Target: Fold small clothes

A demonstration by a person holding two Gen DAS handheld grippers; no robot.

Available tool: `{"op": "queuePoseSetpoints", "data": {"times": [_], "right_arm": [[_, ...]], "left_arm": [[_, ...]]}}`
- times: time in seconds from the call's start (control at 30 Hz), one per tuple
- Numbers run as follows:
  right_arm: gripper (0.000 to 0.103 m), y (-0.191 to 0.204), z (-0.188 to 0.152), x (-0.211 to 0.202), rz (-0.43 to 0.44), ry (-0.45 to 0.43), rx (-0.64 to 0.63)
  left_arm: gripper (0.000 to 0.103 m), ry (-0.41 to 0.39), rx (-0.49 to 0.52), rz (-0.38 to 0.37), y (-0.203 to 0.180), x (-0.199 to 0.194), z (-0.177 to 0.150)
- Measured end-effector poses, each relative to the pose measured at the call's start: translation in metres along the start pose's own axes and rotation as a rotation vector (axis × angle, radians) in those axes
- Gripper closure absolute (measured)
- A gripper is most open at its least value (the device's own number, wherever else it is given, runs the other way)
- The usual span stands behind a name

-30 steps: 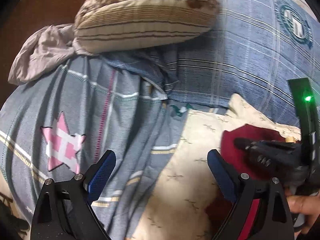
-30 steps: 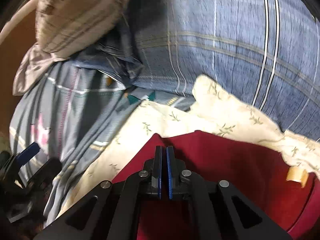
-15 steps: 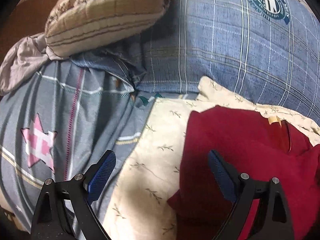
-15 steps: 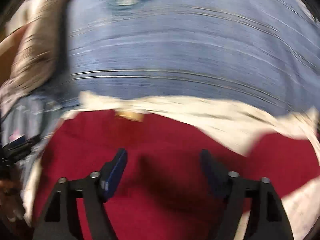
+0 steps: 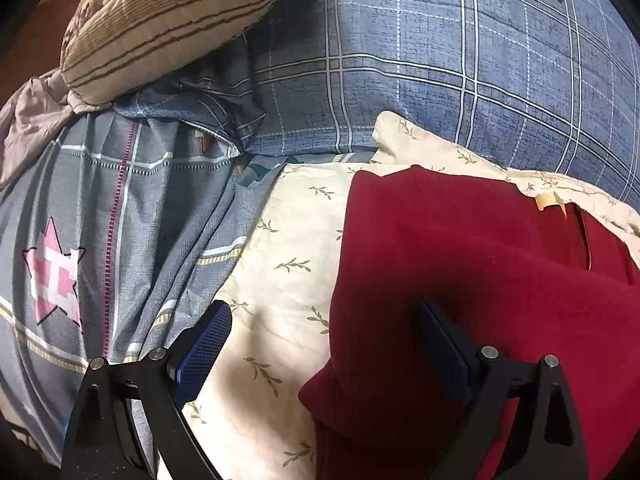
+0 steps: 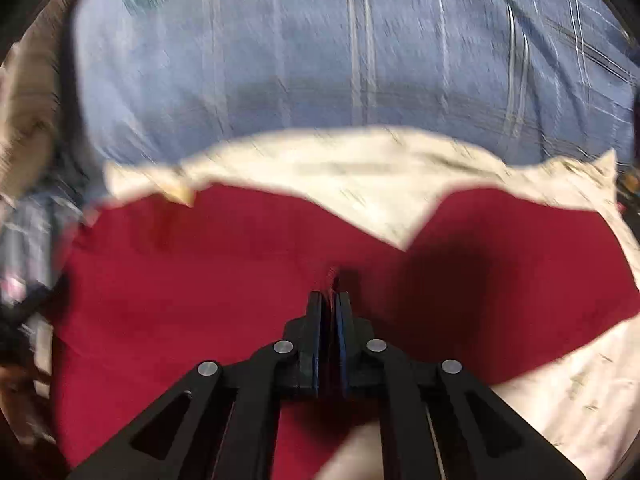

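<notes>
Garment point(image 5: 460, 264), red, is lying spread on the cream cloth point(image 5: 280, 248) over the bed. Left hand-held gripper point(image 5: 328, 344) is hovering agape astride its edge; right hand-held gripper point(image 6: 330, 312) is pinching a fold, probably to fold it over.

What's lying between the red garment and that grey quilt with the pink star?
In the left wrist view, a cream leaf-print cloth lies between them, running under the red garment and meeting the grey quilt.
</notes>
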State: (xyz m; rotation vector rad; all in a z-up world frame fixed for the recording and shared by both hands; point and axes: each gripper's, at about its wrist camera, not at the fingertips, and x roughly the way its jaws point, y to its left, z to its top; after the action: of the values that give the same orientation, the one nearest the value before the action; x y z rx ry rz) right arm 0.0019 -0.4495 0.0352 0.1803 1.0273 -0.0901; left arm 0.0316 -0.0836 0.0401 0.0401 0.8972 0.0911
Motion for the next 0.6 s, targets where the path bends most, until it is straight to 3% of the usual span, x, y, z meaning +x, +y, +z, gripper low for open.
{"op": "queuePoseSetpoints", "data": {"times": [0.07,0.13,0.17,0.27,0.4,0.47,0.6], "right_arm": [[0.083,-0.005,-0.001,-0.015,-0.009,-0.04,0.031],[0.058,0.001,0.001,-0.034,-0.012,-0.126,0.032],[0.054,0.005,0.002,-0.04,0.007,-0.158,0.019],[0.055,0.028,0.006,-0.032,0.089,-0.136,-0.025],[0.059,0.036,0.0,0.016,0.032,-0.018,-0.038],[0.058,0.038,-0.008,0.012,0.019,-0.067,-0.044],[0.055,0.021,-0.011,-0.017,0.081,-0.076,-0.014]], "left_arm": [[0.01,-0.015,0.0,-0.004,0.001,-0.006,-0.001],[0.01,-0.037,-0.005,-0.013,0.002,-0.012,-0.001],[0.01,-0.047,-0.008,-0.018,0.002,-0.014,0.0],[0.01,-0.032,-0.005,-0.022,0.002,-0.012,-0.004],[0.01,0.025,0.021,-0.022,-0.003,0.0,-0.005],[0.01,0.018,0.022,-0.025,-0.003,-0.002,-0.003],[0.01,-0.008,0.014,-0.029,0.0,-0.009,-0.001]]}}
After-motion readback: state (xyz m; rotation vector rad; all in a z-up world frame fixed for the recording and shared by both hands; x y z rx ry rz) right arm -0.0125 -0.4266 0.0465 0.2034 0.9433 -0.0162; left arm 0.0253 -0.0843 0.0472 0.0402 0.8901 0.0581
